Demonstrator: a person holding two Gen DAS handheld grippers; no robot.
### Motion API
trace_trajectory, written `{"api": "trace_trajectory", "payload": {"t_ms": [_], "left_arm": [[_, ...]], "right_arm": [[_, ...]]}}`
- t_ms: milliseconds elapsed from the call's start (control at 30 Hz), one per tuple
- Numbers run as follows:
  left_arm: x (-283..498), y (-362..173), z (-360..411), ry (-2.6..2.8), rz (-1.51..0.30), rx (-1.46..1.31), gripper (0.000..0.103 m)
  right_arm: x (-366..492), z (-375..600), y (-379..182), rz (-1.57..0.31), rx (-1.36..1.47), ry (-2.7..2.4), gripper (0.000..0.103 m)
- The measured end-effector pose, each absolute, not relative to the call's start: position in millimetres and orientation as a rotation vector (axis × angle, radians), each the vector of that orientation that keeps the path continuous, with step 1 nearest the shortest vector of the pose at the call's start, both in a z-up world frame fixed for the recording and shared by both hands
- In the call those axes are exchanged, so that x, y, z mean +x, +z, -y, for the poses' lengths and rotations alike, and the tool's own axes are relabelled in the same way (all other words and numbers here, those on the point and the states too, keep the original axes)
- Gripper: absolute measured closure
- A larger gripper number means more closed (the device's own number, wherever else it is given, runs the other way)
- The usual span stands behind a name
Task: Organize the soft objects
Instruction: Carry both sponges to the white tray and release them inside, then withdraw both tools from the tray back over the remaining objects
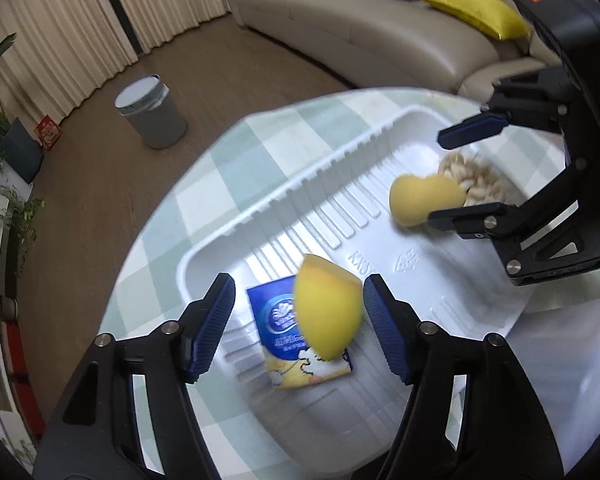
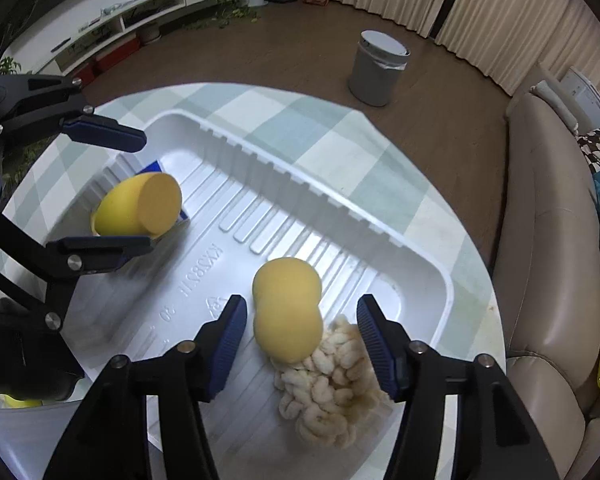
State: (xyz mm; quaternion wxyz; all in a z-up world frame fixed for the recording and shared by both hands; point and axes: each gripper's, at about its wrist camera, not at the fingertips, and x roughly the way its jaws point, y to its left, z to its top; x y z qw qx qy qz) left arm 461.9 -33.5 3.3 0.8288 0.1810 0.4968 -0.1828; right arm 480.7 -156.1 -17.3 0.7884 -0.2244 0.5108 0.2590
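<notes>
- Left tongs (image 1: 300, 330): spread, pads clear of the cut-faced yellow sponge (image 1: 327, 307) between them, over a tissue packet (image 1: 277, 320).
- Right tongs (image 2: 302, 346): spread around the peanut-shaped sponge (image 2: 287, 309), not pressing it.
- Knotted cream cloth (image 2: 328, 396): one, touching that sponge.
- White tray (image 2: 340, 216): one, on the checked desk (image 2: 332, 136); centre bare.

"KX3831" and "30" embossed on white tray (image 2: 203, 272), tissue-pack print unreadable
</notes>
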Motion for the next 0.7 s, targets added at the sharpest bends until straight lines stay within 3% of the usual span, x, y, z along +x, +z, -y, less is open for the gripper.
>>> {"api": "trace_trajectory", "payload": {"t_ms": [367,567,667,700], "left_arm": [[380,73,-37,-0.323,-0.85,0.149,0.031],[312,75,-68,-0.262,-0.788,0.077,0.027],[274,70,-77,-0.26,-0.762,0.039,0.014],[262,69,-79,-0.259,-0.75,0.024,0.004]], "right_arm": [[442,231,60,-0.935,-0.252,0.47,0.029],[385,272,88,-0.854,-0.146,0.433,0.018],[351,291,89,-0.841,-0.084,0.425,0.012],[344,295,87,-0.835,-0.067,0.423,0.01]]}}
